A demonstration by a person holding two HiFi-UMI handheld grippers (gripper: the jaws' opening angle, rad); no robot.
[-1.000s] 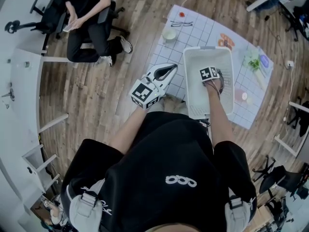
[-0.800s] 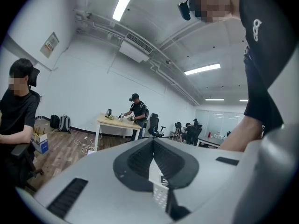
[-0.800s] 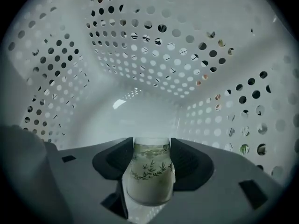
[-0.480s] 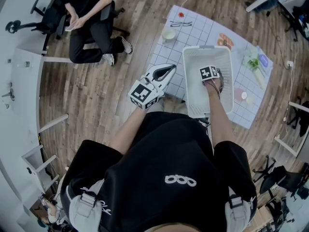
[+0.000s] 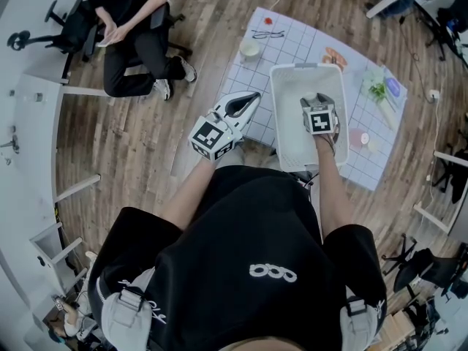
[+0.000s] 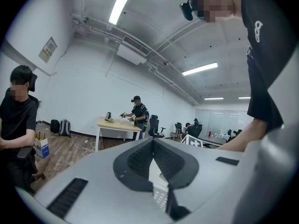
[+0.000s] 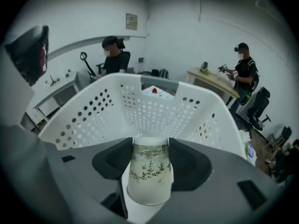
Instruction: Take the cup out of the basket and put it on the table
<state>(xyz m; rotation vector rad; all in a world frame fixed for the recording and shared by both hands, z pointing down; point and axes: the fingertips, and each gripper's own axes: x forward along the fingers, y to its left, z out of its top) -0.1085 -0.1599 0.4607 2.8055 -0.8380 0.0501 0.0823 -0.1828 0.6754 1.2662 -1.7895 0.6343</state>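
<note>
In the head view, a white perforated basket (image 5: 278, 115) sat on the grid-covered table (image 5: 292, 46). The right gripper (image 5: 316, 102) hung tilted downward above the inside of the basket, toward its right wall, and whatever sat in its jaws was hidden beneath its body. The left gripper (image 5: 252, 97) was held level just left of the basket and outside its rim. A small bowl (image 5: 251, 50) stood on the table beyond the basket's far left corner, and a seated person (image 5: 131, 28) was well off to the basket's left.

In the left gripper view, the two dark pads met at their tips with nothing between them, and a sliver of the table's grid showed below. A standing person (image 6: 138, 118) worked at a desk (image 6: 117, 123) far across the room.

In the right gripper view, the jaws were clamped on a pale cup (image 7: 148, 174) printed with green leaves, one pad pressed to each side. The cup was tilted, with one end toward the camera, and it hung above the basket's floor with the far wall behind it.
</note>
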